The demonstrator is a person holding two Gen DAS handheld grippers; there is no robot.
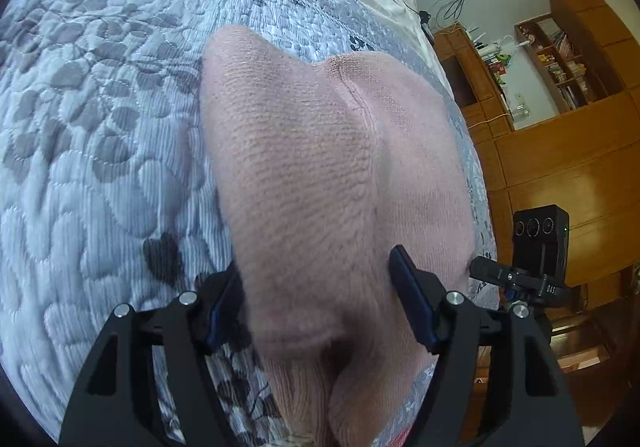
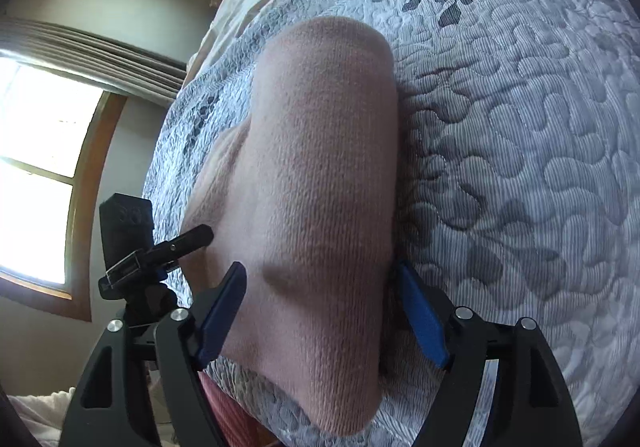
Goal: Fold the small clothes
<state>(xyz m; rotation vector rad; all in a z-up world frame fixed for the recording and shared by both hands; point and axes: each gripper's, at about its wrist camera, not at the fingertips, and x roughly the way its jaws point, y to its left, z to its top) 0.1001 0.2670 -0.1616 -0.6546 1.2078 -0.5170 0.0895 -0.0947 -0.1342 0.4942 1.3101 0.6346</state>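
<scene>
Item: pink knit garment (image 1: 320, 175), lying on the quilted bedspread (image 1: 100, 127) close to the bed's near edge, its far ends reaching toward the middle of the bed. In the left wrist view it splits into two lobes joined at a seam, which suggests small trousers or leggings; this cannot be confirmed. Left gripper (image 1: 316, 299): jaws spread, one blue pad on either side of the cloth, not clamped. Right gripper (image 2: 320, 317): likewise released, jaws straddling a raised fold of the knit, with the pads beside the cloth rather than pressing it. Whether any pad touches the fabric cannot be told. Stage, as judged: both tools set to pinch the near end before a fold. Risks: the knit is thick and bulges between the jaws, so closing could catch only the top layer and leave the under layer behind, giving a crooked fold; closing low could pinch the bedspread along with it and drag it; uneven grips between the two sides would skew the edges; the near end sits close enough to the bed's edge to slide off if nudged.
</scene>
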